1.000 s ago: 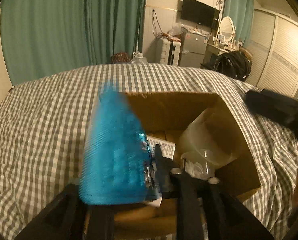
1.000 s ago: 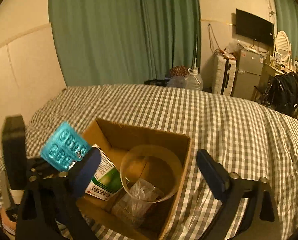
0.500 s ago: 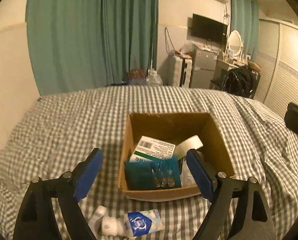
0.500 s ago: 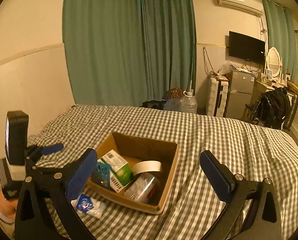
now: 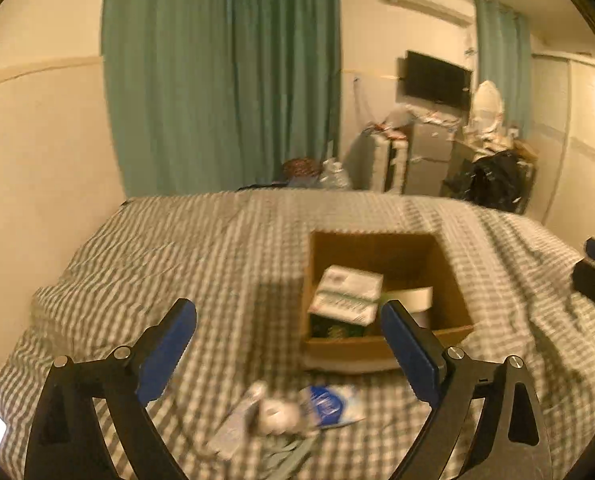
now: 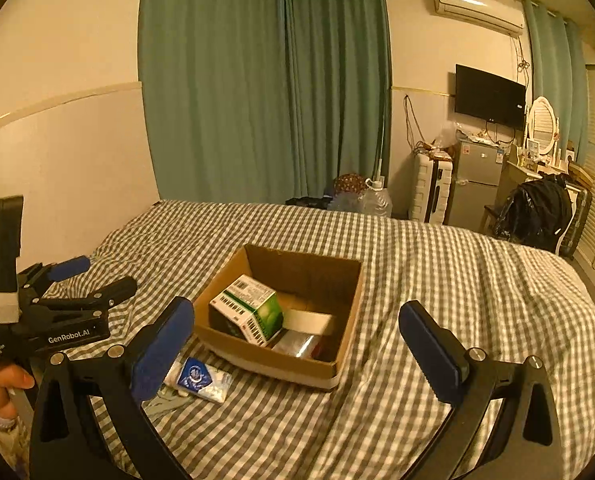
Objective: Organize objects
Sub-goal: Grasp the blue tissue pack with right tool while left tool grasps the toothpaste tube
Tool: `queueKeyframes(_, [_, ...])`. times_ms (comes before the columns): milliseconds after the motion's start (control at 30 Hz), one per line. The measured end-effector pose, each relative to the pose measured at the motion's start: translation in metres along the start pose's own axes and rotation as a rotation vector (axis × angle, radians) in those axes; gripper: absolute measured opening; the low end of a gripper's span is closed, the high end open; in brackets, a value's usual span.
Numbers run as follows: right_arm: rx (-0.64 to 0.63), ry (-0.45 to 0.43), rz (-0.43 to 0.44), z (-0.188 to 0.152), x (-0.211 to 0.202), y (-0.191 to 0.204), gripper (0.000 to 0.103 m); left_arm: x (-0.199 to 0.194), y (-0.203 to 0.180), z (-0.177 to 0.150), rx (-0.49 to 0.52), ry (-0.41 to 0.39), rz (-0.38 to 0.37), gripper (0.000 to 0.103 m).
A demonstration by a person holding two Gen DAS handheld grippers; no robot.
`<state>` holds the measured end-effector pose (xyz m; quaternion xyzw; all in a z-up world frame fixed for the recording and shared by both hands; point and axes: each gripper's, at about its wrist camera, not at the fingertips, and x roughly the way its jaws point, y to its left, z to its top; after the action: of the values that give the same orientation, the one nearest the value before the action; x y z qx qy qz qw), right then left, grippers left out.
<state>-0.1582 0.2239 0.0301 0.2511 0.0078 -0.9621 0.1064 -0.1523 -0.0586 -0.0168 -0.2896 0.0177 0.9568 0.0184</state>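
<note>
Pouch (image 5: 329,404) between left gripper's (image 5: 289,344) spread fingers.

Beyond the fingertips, teal curtains (image 6: 265,80) hang floor-length against a cream wall (image 6: 57,152) crossed by 1 pale trim band. Up and to the right of the right finger sit an air conditioner (image 6: 477,10) and a dark television (image 6: 489,96). Below them stand a white suitcase (image 6: 429,188), a small grey fridge (image 6: 475,184) and an oval mirror (image 6: 541,126). Lighting is dim and amber.
</note>
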Motion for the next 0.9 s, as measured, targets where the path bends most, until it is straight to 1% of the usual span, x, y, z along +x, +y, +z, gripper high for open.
queueKeyframes(100, [0.006, 0.036, 0.013, -0.015, 0.015, 0.014, 0.103, 0.013, 0.017, -0.021, -0.014, 0.027, 0.063, 0.096])
queueKeyframes(200, [0.016, 0.126, 0.026, -0.040, 0.050, 0.028, 0.103, 0.034, 0.032, -0.047, -0.031, 0.065, 0.112, 0.096])
queueKeyframes(300, [0.015, 0.209, 0.044, -0.063, 0.081, 0.038, 0.103, 0.060, 0.044, -0.079, -0.037, 0.129, 0.148, 0.096])
queueKeyframes(333, [0.012, 0.237, 0.045, -0.075, 0.091, 0.044, 0.103, 0.070, 0.048, -0.090, -0.046, 0.154, 0.149, 0.096])
queueKeyframes(433, [-0.002, 0.317, 0.056, -0.100, 0.121, 0.056, 0.103, 0.101, 0.058, -0.118, -0.076, 0.234, 0.111, 0.096])
queueKeyframes(500, [-0.008, 0.368, 0.060, -0.113, 0.140, 0.063, 0.103, 0.113, 0.063, -0.129, -0.095, 0.270, 0.094, 0.096])
queueKeyframes(567, [0.002, 0.412, 0.077, -0.121, 0.159, 0.069, 0.103, 0.118, 0.069, -0.133, -0.111, 0.273, 0.077, 0.096])
queueKeyframes(700, [0.031, 0.434, 0.133, -0.124, 0.183, 0.082, 0.103, 0.125, 0.075, -0.139, -0.117, 0.300, 0.065, 0.096])
queueKeyframes(833, [0.065, 0.483, 0.189, -0.132, 0.209, 0.094, 0.102, 0.126, 0.071, -0.142, -0.089, 0.308, 0.074, 0.096])
queueKeyframes(900, [0.092, 0.522, 0.223, -0.139, 0.219, 0.097, 0.097, 0.129, 0.067, -0.142, -0.070, 0.313, 0.071, 0.096])
